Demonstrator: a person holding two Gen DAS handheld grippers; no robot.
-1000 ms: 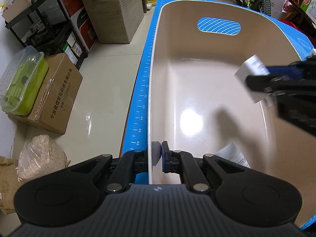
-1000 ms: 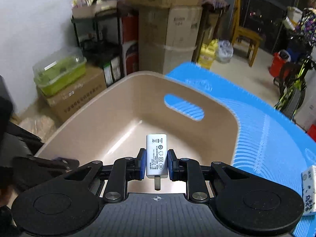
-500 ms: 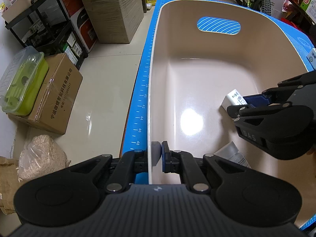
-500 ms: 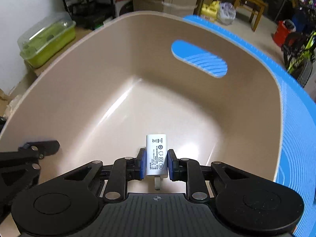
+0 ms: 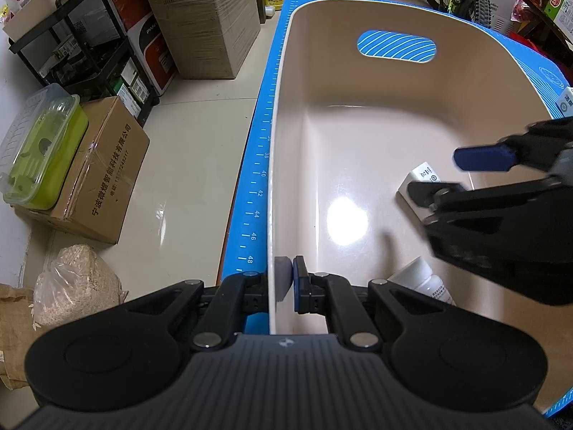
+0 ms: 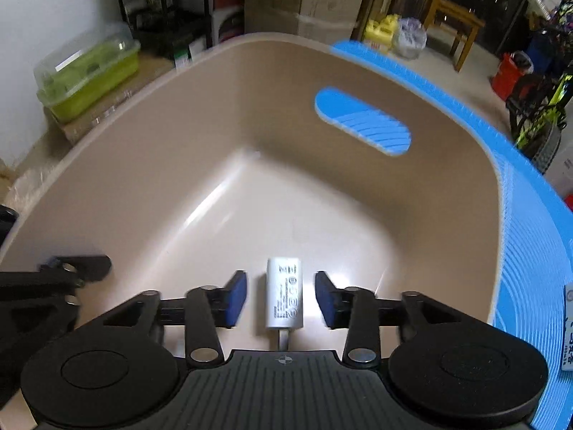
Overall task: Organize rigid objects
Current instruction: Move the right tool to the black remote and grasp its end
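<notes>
Inside the basin (image 6: 179,165), the right gripper (image 6: 281,299) has just opened, charger (image 6: 285,297) free between its pads; left gripper (image 5: 284,281) clamps the basin wall.

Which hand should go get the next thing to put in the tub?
Probably the right. Its tongs have just been opening, with the white plug-in charger loose between them, so they're free. The left tongs are clamped on the beige plastic tub's rim.

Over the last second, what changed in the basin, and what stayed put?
The right tongs came down into the basin and have just been opening, letting go of the white charger. The left tongs stay clamped on the rim; the bottle hasn't moved.
</notes>
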